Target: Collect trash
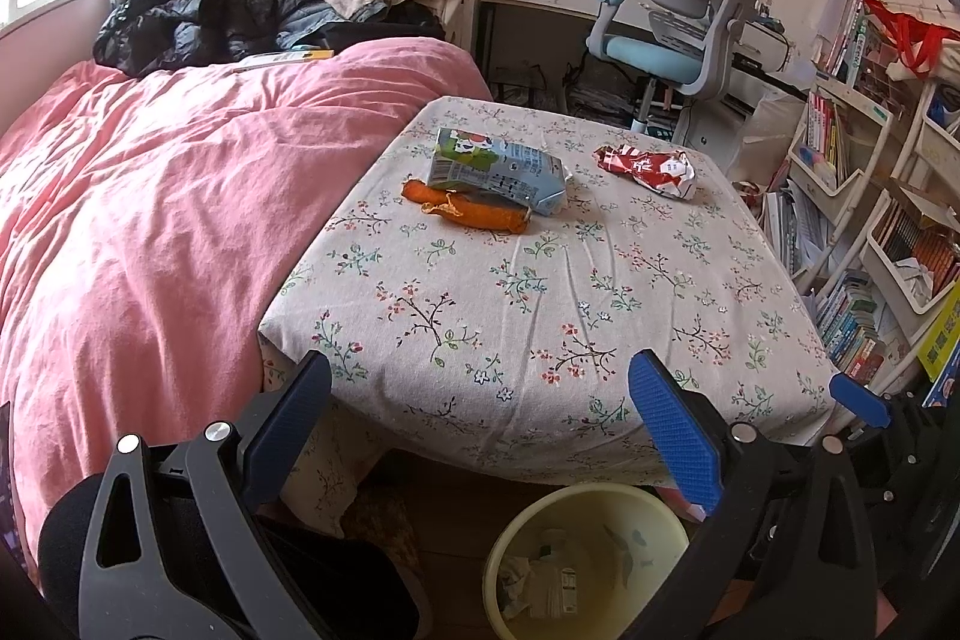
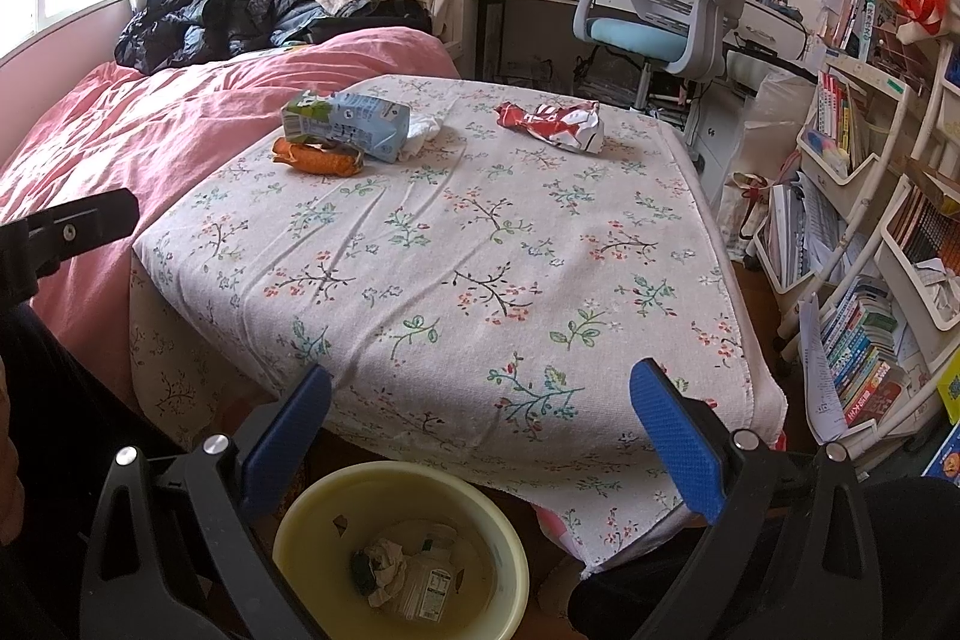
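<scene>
On the floral-cloth table (image 1: pixel 522 316) (image 2: pixel 456 244) lie a blue-green drink carton (image 1: pixel 498 169) (image 2: pixel 351 121), an orange wrapper (image 1: pixel 465 208) (image 2: pixel 318 157) under its near side, and a crumpled red-and-white wrapper (image 1: pixel 651 169) (image 2: pixel 555 124) to the right. White tissue (image 2: pixel 423 133) peeks from behind the carton. A yellow bin (image 1: pixel 585 559) (image 2: pixel 402 550) with some trash inside stands on the floor below the table's near edge. My left gripper (image 1: pixel 480 424) and right gripper (image 2: pixel 480 424) are both open and hold nothing, at the near edge above the bin.
A bed with a pink quilt (image 1: pixel 150 220) and piled dark jackets (image 1: pixel 228 10) runs along the left. A grey-blue desk chair (image 1: pixel 678 22) and desk stand behind the table. White shelves packed with books (image 2: pixel 870 280) fill the right side.
</scene>
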